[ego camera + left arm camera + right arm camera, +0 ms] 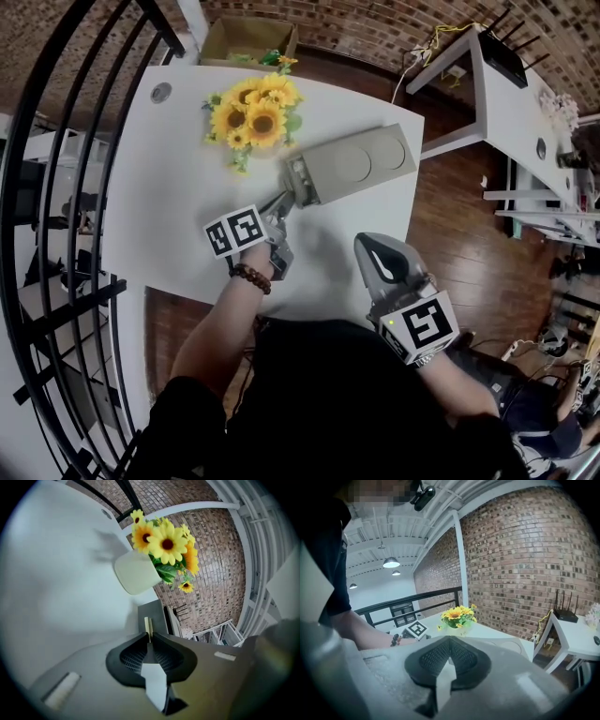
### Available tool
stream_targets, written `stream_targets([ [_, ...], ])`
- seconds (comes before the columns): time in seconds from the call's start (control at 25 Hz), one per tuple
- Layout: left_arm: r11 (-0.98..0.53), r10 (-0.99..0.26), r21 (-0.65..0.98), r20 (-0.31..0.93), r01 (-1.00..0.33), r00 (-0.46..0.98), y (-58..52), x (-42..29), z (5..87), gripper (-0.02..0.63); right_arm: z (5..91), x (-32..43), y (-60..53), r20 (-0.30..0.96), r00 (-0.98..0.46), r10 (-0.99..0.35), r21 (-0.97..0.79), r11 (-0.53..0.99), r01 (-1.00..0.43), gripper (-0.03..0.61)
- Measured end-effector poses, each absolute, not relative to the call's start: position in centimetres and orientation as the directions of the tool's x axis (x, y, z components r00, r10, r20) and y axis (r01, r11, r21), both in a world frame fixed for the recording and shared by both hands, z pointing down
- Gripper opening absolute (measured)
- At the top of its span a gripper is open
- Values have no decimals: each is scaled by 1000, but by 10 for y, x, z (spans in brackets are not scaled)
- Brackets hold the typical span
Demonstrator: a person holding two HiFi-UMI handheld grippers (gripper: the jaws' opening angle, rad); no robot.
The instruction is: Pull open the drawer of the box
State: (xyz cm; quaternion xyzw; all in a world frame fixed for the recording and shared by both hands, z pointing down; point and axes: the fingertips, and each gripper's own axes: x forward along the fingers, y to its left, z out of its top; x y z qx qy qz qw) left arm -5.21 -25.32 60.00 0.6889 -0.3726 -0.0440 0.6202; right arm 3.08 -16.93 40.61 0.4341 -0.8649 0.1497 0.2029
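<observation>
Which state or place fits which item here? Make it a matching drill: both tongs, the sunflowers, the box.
Items:
1. left tongs
2. right tongs
3. sunflowers
4. box

States or places:
A. shut, nothing between them, away from the box
B. in a pale pot
C. shut on the drawer tab
D. grey, two round shapes on top

Pairs: 1-C, 2-A, 3-B, 4-D
</observation>
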Motion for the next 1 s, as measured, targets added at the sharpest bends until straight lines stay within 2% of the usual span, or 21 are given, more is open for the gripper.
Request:
stream_targets([
  [0.48, 150, -680, 857, 452, -494, 578, -229, -139, 601, 52, 398, 0, -157, 457, -608, -649, -84, 649, -756, -11],
  [1.0, 191, -719, 808, 501, -557, 481, -218, -161, 600, 51, 387, 0, -143, 428, -618, -659, -76, 656, -751, -11],
])
